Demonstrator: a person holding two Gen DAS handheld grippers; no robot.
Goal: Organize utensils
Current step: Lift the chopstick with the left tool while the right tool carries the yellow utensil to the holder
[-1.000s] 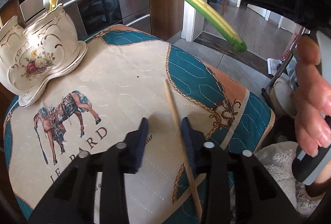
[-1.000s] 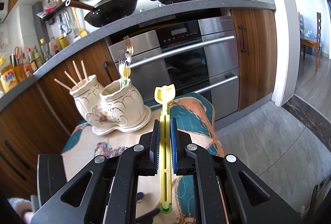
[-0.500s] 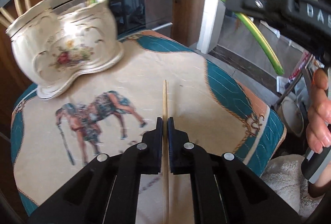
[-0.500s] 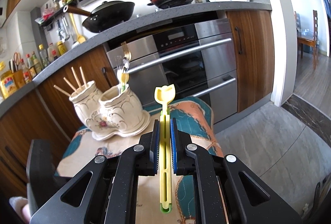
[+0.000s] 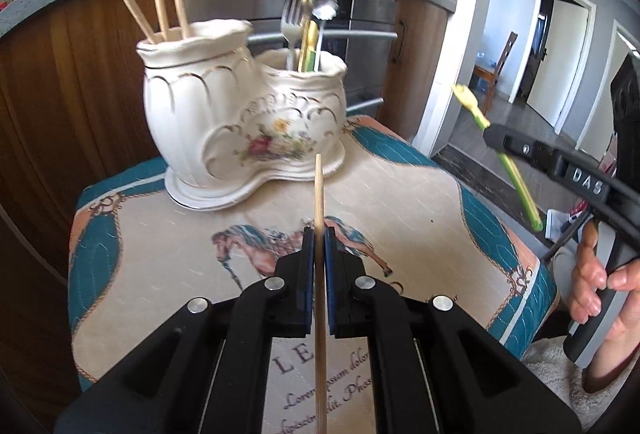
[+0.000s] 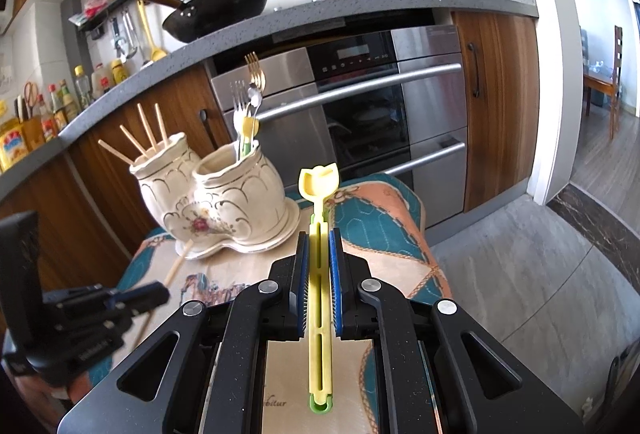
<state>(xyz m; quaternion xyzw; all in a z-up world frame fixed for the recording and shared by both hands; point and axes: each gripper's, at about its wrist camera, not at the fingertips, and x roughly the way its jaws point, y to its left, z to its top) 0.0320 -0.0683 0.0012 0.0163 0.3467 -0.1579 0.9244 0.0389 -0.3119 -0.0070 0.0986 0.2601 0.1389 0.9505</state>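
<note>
My left gripper (image 5: 319, 234) is shut on a wooden chopstick (image 5: 318, 193), held above the cloth and pointing at the white ceramic two-pot holder (image 5: 244, 129). The holder's taller left pot holds three chopsticks (image 5: 160, 5); its lower right pot holds forks and a spoon (image 5: 308, 9). My right gripper (image 6: 319, 234) is shut on a yellow-green plastic utensil (image 6: 319, 189), held above the table's right side. The holder (image 6: 224, 201) stands ahead and to its left. The left gripper (image 6: 120, 300) with its chopstick also shows in the right wrist view.
The small table has a quilted cloth with a horse print (image 5: 400, 201). Behind it are a steel oven (image 6: 360, 113) and wooden cabinets under a grey counter with pans (image 6: 216, 5). Tiled floor (image 6: 520, 254) lies to the right.
My left gripper closed on the chopstick, lifted it off the cloth and swung to face the holder. My right gripper kept its grip on the yellow-green utensil and barely shifted.
</note>
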